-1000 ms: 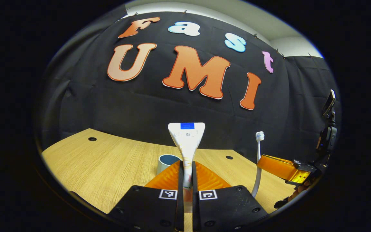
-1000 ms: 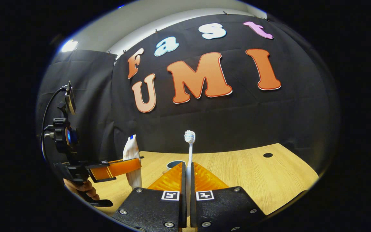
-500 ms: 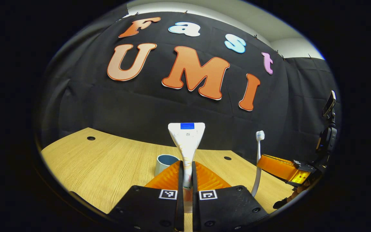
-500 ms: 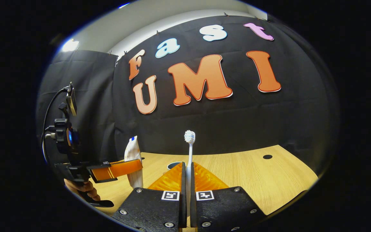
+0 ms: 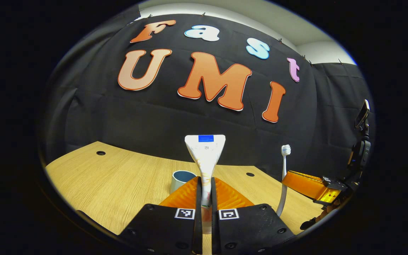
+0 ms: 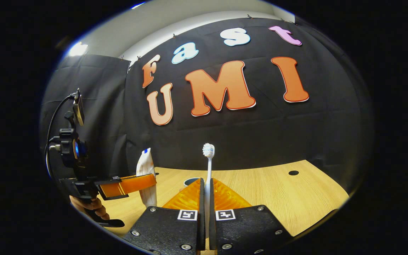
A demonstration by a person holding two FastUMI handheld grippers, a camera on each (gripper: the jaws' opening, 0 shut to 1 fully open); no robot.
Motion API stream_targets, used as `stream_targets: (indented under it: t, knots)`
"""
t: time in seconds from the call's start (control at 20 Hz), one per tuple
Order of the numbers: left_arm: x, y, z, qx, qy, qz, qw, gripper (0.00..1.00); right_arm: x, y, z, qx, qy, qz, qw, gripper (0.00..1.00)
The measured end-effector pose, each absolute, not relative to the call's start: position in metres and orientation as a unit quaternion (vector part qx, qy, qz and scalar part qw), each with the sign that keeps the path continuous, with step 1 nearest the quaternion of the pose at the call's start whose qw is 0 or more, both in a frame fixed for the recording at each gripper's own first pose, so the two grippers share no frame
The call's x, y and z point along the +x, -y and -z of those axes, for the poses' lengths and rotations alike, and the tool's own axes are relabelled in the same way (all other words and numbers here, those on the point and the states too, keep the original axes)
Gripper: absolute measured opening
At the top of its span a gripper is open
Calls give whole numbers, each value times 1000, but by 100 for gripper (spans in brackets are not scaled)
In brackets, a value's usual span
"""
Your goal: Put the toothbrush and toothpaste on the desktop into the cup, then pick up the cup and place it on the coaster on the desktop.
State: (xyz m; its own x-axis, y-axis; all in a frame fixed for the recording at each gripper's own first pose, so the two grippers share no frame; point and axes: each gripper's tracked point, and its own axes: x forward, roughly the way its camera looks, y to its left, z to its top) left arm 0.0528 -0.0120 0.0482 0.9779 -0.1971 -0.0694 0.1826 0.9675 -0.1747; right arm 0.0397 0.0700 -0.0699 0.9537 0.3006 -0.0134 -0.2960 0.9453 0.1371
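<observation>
My left gripper (image 5: 206, 182) is shut on a white toothpaste tube (image 5: 205, 152), held upright with its flat crimped end up. Just behind and left of the fingers stands a blue-grey cup (image 5: 181, 178) on the wooden desktop (image 5: 119, 180). My right gripper (image 6: 206, 184) is shut on a white toothbrush (image 6: 208, 159), bristles up. The cup's rim (image 6: 191, 181) peeks out behind its fingers. In the left gripper view the toothbrush (image 5: 284, 170) and the right gripper (image 5: 308, 186) sit at the right. In the right gripper view the toothpaste (image 6: 146, 177) and the left gripper (image 6: 129, 186) sit at the left.
Round cable holes mark the desktop (image 5: 101, 153) (image 5: 250, 174) (image 6: 293, 173). The black cloth wall rises right behind the desk. A hand (image 6: 94, 207) holds the left gripper's handle, with a cable and camera mount above it (image 6: 71, 148).
Both grippers have held nearly still with their loads. The views have shifted only slightly, and the cup sits a touch lower in the right gripper view.
</observation>
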Motion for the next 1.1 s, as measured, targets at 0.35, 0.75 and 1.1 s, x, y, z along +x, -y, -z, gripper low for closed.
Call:
stream_targets:
  t: [0.35, 0.75, 1.1]
  knots:
    - [49, 9, -52, -79, -36, 90, 992, 10, 36, -70, 67, 69, -11, -150, 986, 5]
    - [48, 6, -54, -77, -30, 84, 993, 10, 37, -71, 68, 65, -12, -150, 987, 5]
    - [46, 7, -58, -74, -23, 82, 994, 10, 37, -71, 69, 62, -11, -147, 987, 5]
